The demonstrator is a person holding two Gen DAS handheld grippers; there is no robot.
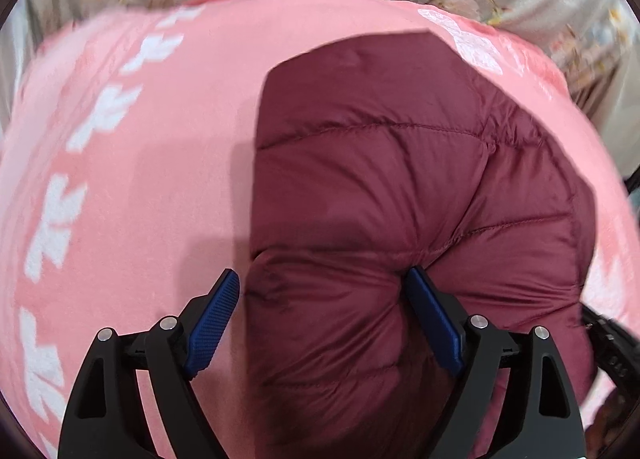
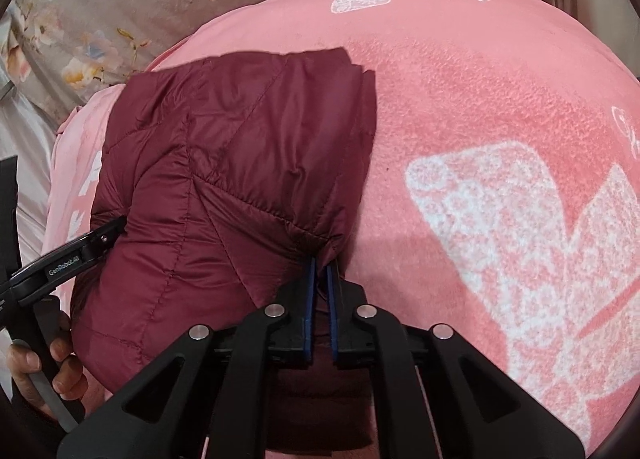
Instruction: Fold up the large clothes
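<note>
A maroon quilted puffer jacket [image 1: 380, 187] lies bundled on a pink butterfly-print blanket [image 1: 140, 179]. The left gripper [image 1: 320, 299] has its jaws spread around a puffy fold. The right gripper [image 2: 320, 271] pinches the jacket's edge. Folding looks partly done, possibly halfway; flattening remains.

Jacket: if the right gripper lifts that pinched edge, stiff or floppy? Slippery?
Probably floppy: the jacket drapes and creases around the shut right gripper. Likely light for its bulk, given puffy quilted panels. The shiny shell may slip; the left gripper is open astride a bulge.
</note>
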